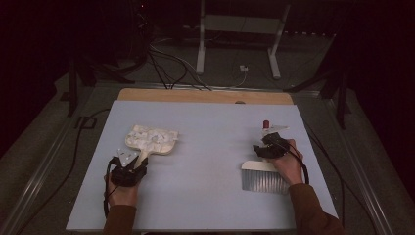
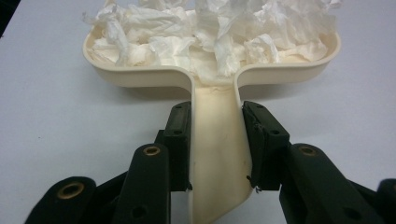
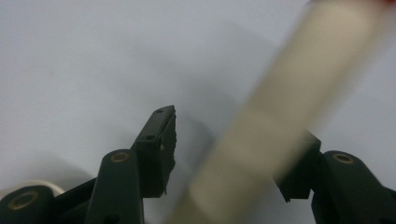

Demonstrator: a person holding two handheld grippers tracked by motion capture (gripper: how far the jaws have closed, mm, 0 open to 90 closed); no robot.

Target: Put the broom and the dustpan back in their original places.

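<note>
Left gripper view: tissue-filled dustpan [image 2: 212, 70]

A: The dustpan [image 2: 212, 140] looks like smooth cream plastic with a slight sheen, and the scraps [image 2: 210, 32] inside it are crumpled white paper.

B: Beside it, the table [image 1: 205, 147] top is matt pale blue; its far edge looks like wood.

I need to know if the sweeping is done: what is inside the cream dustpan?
The dustpan, whose handle the left gripper clamps, holds a heap of crumpled white tissue paper. The heap covers most of the pan's floor, so anything beneath the paper cannot be seen.
</note>
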